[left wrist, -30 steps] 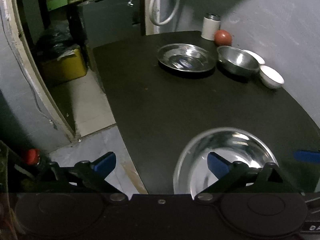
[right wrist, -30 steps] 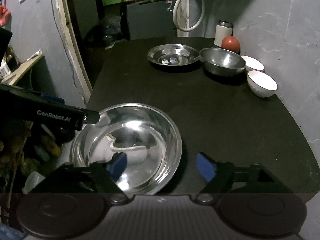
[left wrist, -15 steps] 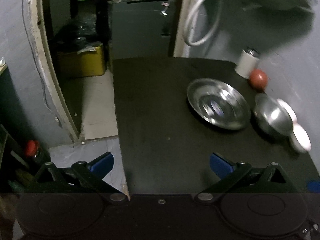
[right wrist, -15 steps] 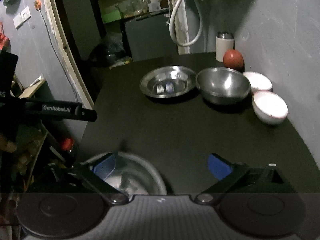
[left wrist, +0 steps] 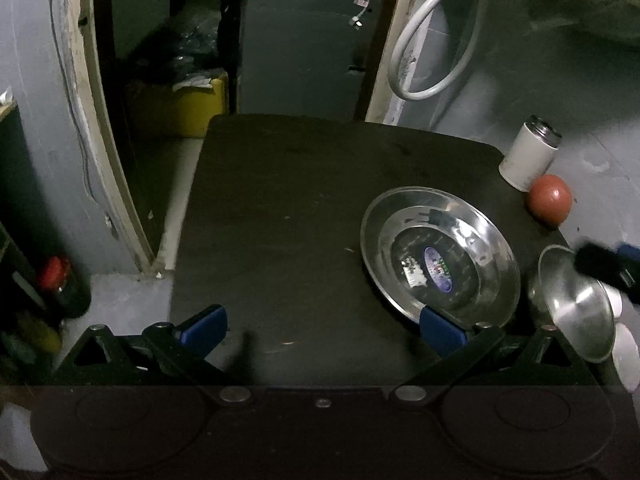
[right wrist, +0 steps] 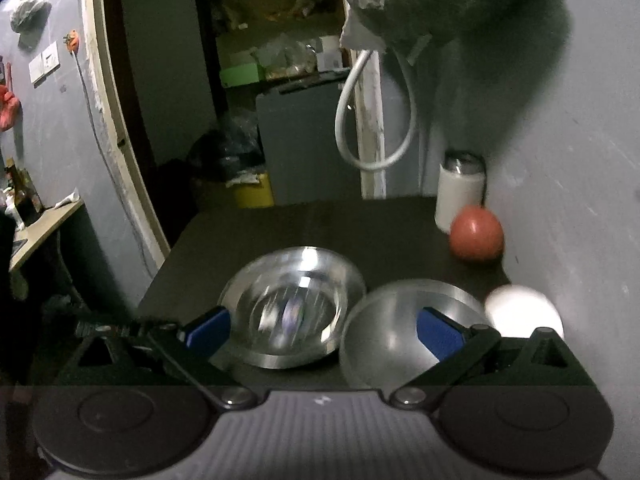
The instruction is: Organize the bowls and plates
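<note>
A flat steel plate [left wrist: 440, 260] with a sticker in its middle lies on the black table [left wrist: 288, 200]. To its right sits a small steel bowl [left wrist: 576, 308], then white bowls [left wrist: 626, 350] at the frame's edge. My left gripper [left wrist: 322, 328] is open and empty over bare table, its right pad near the plate's front rim. My right gripper [right wrist: 324, 332] is open wide with nothing held. It hovers over the blurred plate [right wrist: 292, 304] and the steel bowl [right wrist: 400, 332], with a white bowl [right wrist: 520, 310] on the right. One of the right gripper's fingers [left wrist: 604, 264] shows above the steel bowl in the left wrist view.
A white canister [left wrist: 528, 154] and a red ball [left wrist: 549, 199] stand at the table's back right corner by the grey wall [right wrist: 580, 200]. The table's left edge drops to the floor, with a doorway and a yellow bin [left wrist: 180, 108] beyond. A white hose [right wrist: 376, 120] hangs behind.
Both grippers moved from the table's front toward its back. The large steel bowl at the front dropped out of both views, and the plate and small bowl now sit close. The right jaws spread wider.
</note>
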The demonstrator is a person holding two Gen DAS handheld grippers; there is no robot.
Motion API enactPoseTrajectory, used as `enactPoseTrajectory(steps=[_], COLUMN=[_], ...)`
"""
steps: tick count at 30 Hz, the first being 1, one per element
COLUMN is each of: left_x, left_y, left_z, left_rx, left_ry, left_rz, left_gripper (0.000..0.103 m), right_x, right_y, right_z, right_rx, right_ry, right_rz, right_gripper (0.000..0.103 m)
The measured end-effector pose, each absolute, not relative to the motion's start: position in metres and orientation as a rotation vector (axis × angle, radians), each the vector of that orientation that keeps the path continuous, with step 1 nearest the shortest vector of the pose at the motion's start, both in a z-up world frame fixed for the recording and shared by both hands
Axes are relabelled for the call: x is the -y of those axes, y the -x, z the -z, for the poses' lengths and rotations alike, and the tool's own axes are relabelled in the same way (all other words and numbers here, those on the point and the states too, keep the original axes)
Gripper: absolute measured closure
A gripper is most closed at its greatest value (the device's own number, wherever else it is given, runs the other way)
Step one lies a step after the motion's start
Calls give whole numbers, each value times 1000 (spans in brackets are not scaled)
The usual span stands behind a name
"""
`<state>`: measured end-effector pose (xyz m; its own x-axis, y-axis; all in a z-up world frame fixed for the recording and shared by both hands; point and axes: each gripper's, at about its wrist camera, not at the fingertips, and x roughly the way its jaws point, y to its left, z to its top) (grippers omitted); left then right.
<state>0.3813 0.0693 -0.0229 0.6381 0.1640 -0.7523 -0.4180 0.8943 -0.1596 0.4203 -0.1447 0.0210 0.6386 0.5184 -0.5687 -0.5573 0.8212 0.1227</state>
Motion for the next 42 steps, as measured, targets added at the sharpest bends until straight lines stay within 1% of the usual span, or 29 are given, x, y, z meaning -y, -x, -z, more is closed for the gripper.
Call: enactPoseTrajectory(steps=[4,8,12,16,18,20,21,25,27,29,30,32,33,35,40,42], left_x=[-66,-63,-62,-63,-63,-63,-63,-65,-66,-67,-68,-68,-67,-68,-70,-72], left_y=[-390,-397,-404,-410,-412,-413,-414,-416,-416,-417,-417,-418,-419,-417,-410,-407], left_z=[30,36,40,45,47,49,50,51,51,51,51,51,50,49,47,47], left_rx=[-799,-803,-808,-821,-823,-825,-832,-833,-832,-830,-830,-828,-828,-823,-799,-795], left_ry=[394,410,427,465,479,492,499,511,520,524,527,530,526,524,526,533], left_rz=[-363,-398,-410,-416,-416,-401,-391,-370,-364,-353,-346,-332,-326,-308,-302,-305], left_gripper=[1,2,3,10,12,27,30,41,45,53,55,65,68,79,79,81], right_x=[127,105,92,80,74,68,66,62,61,62,63,63,63,64,64,64], right_y=[-469,-509,-538,-550,-555,-558,-559,-559,-560,-558,-558,-558,-558,-557,-552,-550], right_z=[-13,1,16,27,33,37,38,43,45,46,47,48,48,47,44,44], right_rx=[-649,-712,-787,-832,-860,-882,-891,-921,-931,-939,-942,-947,-947,-947,-946,-945], right_ry=[80,125,124,171,191,212,223,238,242,241,237,235,237,235,235,234], right_rz=[-650,-677,-692,-696,-700,-705,-709,-719,-718,-720,-719,-718,-715,-719,-736,-739], right_gripper=[2,14,18,23,28,34,38,48,57,62,64,66,71,73,76,77])
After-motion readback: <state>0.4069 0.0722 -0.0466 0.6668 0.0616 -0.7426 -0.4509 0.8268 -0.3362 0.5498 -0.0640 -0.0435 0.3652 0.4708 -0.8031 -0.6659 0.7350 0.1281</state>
